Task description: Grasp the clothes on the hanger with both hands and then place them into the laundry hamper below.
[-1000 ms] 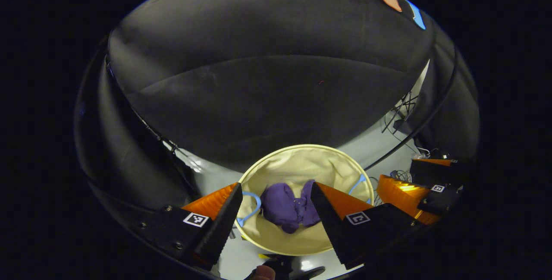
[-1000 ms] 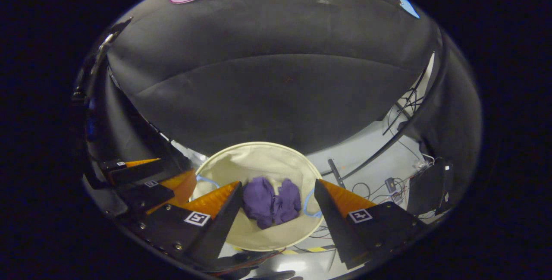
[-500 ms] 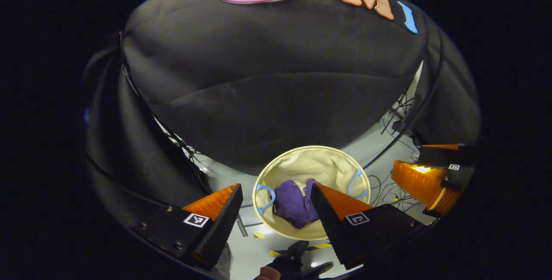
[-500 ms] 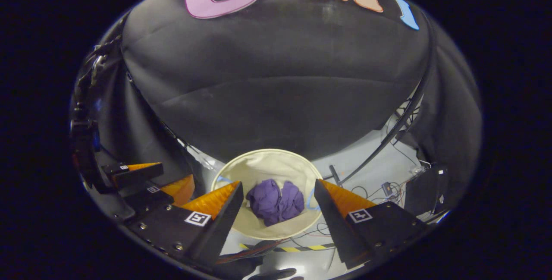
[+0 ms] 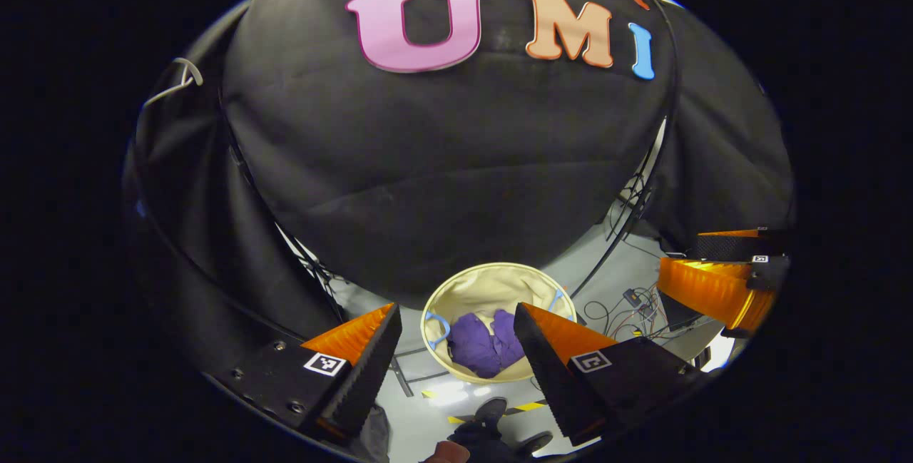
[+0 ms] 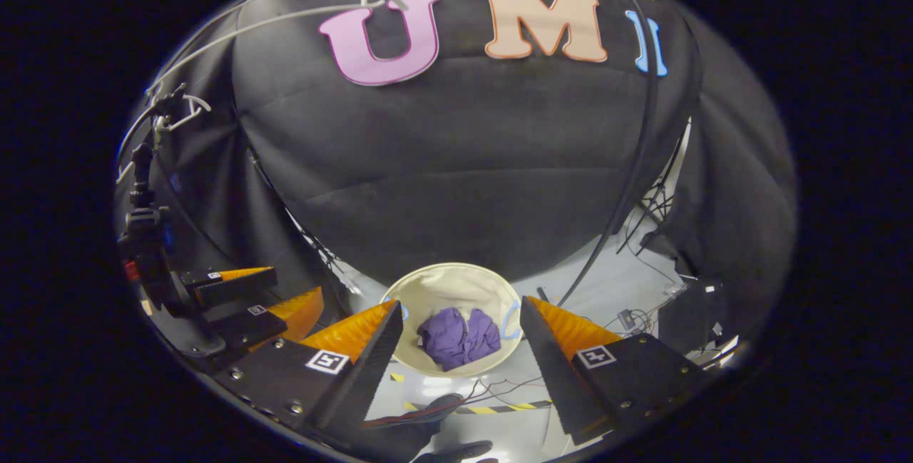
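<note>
Purple clothes (image 5: 483, 344) lie inside hamper (image 5: 456, 288). My left gripper (image 5: 456, 356), right gripper (image 6: 460, 359) above hamper, jaws apart, empty. Placement looks complete; next: check hanger.

Both cameras sit high, looking steeply down and forward over their own spread fingers at the laundry hamper (image 5: 499, 285) (image 6: 456, 285) on the floor far below. The left gripper view faces it with the right gripper (image 5: 724, 270) poking in at its right edge; the right gripper view catches the left gripper (image 6: 246, 299) at its left. Shared ground: the hamper, the purple clothes (image 5: 485, 343) (image 6: 458, 337) inside, and the black booth wall behind.
</note>
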Demonstrator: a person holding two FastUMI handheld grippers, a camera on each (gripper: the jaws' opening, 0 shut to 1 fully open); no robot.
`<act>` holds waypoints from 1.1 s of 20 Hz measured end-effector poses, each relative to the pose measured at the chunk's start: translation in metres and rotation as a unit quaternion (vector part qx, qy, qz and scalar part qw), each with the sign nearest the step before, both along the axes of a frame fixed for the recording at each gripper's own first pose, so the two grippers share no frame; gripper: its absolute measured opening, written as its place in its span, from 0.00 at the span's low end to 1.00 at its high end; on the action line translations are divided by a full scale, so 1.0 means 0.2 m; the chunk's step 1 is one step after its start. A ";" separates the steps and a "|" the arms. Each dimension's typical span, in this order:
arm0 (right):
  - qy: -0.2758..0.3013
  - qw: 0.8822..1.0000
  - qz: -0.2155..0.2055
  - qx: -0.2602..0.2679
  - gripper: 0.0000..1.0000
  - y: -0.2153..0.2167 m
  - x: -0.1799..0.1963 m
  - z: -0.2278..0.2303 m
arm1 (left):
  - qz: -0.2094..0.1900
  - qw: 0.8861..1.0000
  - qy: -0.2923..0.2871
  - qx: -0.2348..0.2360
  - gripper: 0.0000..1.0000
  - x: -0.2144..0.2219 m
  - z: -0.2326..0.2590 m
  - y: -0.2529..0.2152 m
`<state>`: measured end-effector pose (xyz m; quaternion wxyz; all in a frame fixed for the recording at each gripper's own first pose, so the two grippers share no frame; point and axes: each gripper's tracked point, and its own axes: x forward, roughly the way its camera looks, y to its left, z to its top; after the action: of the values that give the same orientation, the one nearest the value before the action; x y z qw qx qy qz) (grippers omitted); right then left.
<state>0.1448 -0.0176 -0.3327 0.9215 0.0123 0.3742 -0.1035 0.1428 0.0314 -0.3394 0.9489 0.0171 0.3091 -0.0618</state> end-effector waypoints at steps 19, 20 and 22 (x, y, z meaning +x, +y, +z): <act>-0.200 0.979 0.017 -0.016 1.00 -0.04 -0.42 1.15 | 0.031 0.975 -0.218 -0.027 0.99 -0.49 1.29 -0.18; -0.214 0.976 0.017 -0.020 0.99 -0.07 -0.42 1.19 | 0.031 0.972 -0.230 -0.024 0.98 -0.49 1.36 -0.17; -0.244 0.969 0.027 -0.032 0.99 -0.08 -0.40 1.33 | 0.032 0.967 -0.250 -0.024 0.99 -0.49 1.48 -0.16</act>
<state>0.0652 -0.0339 -0.0670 0.9872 -0.0025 0.1352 -0.0844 0.0439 -0.0007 -0.0428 0.9976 -0.0004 0.0612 -0.0323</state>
